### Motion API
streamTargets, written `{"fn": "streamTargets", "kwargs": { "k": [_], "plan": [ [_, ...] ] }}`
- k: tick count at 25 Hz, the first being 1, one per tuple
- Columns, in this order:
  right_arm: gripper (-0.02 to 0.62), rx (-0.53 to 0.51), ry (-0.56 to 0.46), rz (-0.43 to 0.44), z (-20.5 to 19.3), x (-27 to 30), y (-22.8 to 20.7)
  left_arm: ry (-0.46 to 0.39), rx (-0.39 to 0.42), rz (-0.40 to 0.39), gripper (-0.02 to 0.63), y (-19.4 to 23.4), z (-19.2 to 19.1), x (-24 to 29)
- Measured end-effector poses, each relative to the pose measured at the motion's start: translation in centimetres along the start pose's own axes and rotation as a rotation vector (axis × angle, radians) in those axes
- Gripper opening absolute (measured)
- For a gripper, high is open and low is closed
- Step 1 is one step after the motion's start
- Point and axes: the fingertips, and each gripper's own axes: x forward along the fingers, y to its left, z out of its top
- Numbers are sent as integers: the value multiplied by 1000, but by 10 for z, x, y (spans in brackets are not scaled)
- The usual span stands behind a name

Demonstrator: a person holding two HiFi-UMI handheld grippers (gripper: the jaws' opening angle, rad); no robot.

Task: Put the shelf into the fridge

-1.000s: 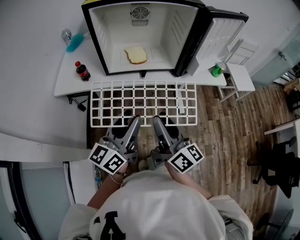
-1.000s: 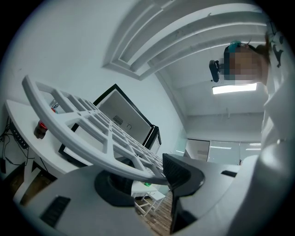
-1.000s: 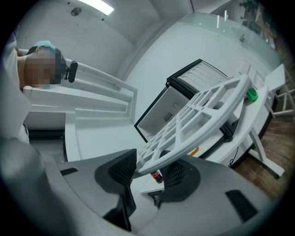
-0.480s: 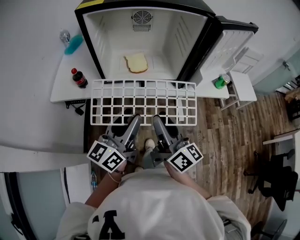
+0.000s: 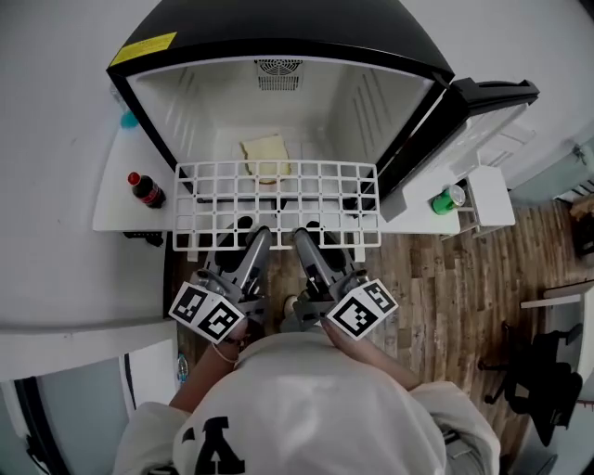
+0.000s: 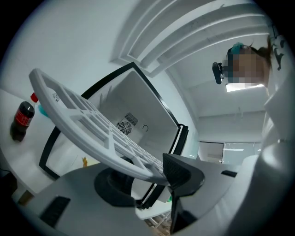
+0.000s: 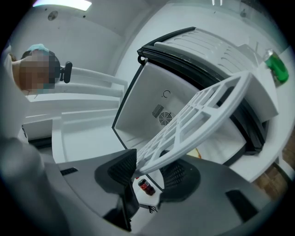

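Jaws of both the left gripper [image 5: 254,239] and the right gripper [image 5: 303,236] stay clamped on the shelf's [image 5: 276,199] near edge. Within 1 second the shelf has travelled from well short of the fridge [image 5: 278,28] to its mouth (bread [image 5: 265,153] lies inside), so sliding it in looks next.

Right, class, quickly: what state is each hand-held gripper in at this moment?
Left hand-held gripper: closed on the near edge of the white wire shelf.
Right hand-held gripper: closed on the same edge.

Open fridge [image 5: 190,107], bread slice [image 5: 264,150] on floor
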Motion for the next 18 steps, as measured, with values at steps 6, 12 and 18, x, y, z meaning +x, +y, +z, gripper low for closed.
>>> {"fn": "streamTargets", "kwargs": {
  "k": [6, 12, 18],
  "plan": [
    [156, 21, 24, -14, 0, 16, -16, 17, -13, 28, 172, 16, -2, 15],
    [156, 10, -4, -29, 4, 10, -8, 44, -4, -6, 173, 9, 2, 13],
    [156, -33, -30, -18, 6, 14, -4, 31, -18, -25, 173, 12, 5, 13]
  ]
}}
